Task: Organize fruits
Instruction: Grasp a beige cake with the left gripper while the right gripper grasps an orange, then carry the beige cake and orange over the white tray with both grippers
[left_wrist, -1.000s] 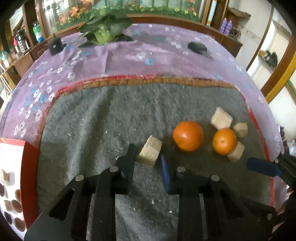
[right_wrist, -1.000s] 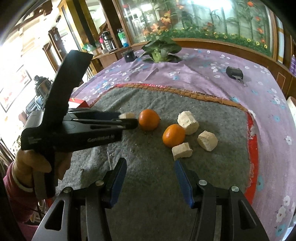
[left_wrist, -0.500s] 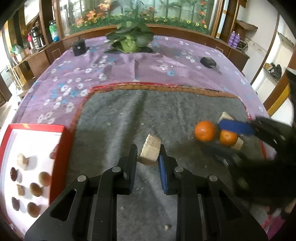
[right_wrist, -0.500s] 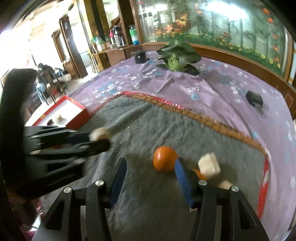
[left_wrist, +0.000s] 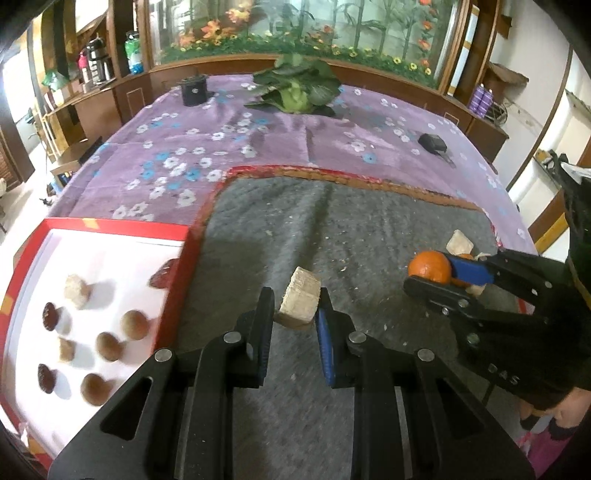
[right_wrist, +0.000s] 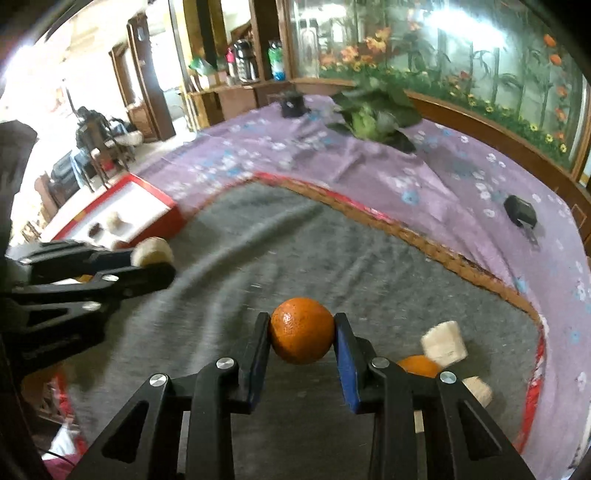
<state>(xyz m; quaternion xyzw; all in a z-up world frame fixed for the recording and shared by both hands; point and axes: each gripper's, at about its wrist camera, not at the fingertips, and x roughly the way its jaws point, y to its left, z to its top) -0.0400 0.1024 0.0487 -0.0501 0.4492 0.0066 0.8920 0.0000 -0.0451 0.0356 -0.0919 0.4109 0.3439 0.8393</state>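
My left gripper (left_wrist: 294, 309) is shut on a pale beige chunk (left_wrist: 301, 295) and holds it just above the grey mat (left_wrist: 351, 221), close to the red-rimmed white tray (left_wrist: 110, 226). In the tray lie several brown round pieces, pale chunks and dark red pieces. My right gripper (right_wrist: 302, 325) has an orange (right_wrist: 301, 332) between its blue pads; its jaws are closing and both pads touch the fruit. A second orange (right_wrist: 417, 365) lies behind the right finger, beside two pale chunks (right_wrist: 443, 343). In the right wrist view the left gripper (right_wrist: 155, 258) shows at the left.
A purple flowered cloth (left_wrist: 221, 147) covers the table under the mat. At the far side sit a leafy green vegetable (left_wrist: 295, 88), a black box (left_wrist: 194, 90) and a small black object (left_wrist: 432, 142). Wooden cabinets and a glass case stand behind.
The left gripper carried the pale chunk leftward, so the tray came into view. The right gripper moved up to the nearer orange and its jaws narrowed onto it.
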